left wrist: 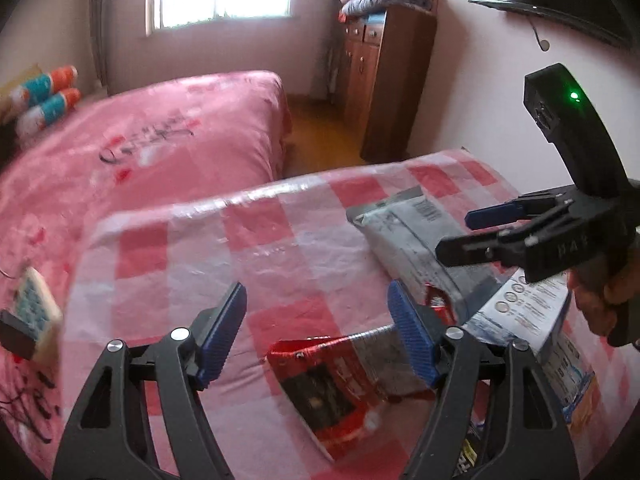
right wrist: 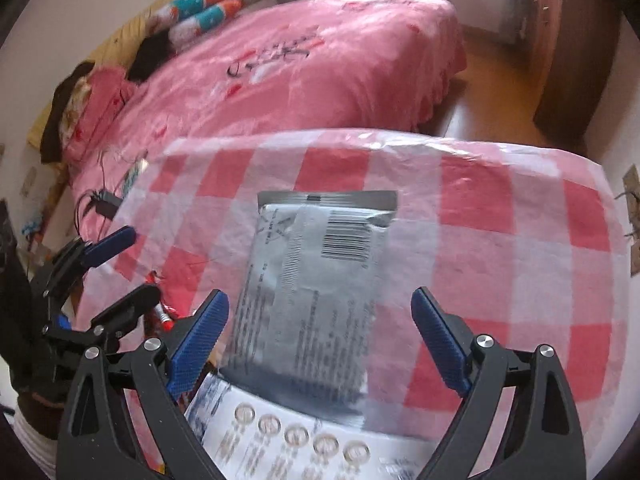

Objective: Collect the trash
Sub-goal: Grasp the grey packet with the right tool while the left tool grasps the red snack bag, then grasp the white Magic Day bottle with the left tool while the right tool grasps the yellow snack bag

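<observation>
- Big picture: a table with a pink-and-white checked cover [right wrist: 500, 216] stands next to a bed with a pink bedspread [left wrist: 168, 136], and all the trash I can spot is lying on the table. Looks to me like collecting has barely started.
- No bin or bag shows in either view, so can't say where the stuff is meant to go.
- Biggest piece: a white printed box [right wrist: 304, 436] at the near edge, with a silver foil pouch [right wrist: 316, 280] lying partly on top of it.
- Just beside those, a red snack wrapper [left wrist: 320, 384] flat on the cover.
- Right gripper [right wrist: 320, 336]: jaws spread wide on either side of the pouch, pads not touching it, nothing held.
- Left gripper [left wrist: 318, 334]: jaws moderately apart, poised over the red wrapper, nothing held.
- So my read: zero items picked up, three left, first grabs look about to happen.
</observation>
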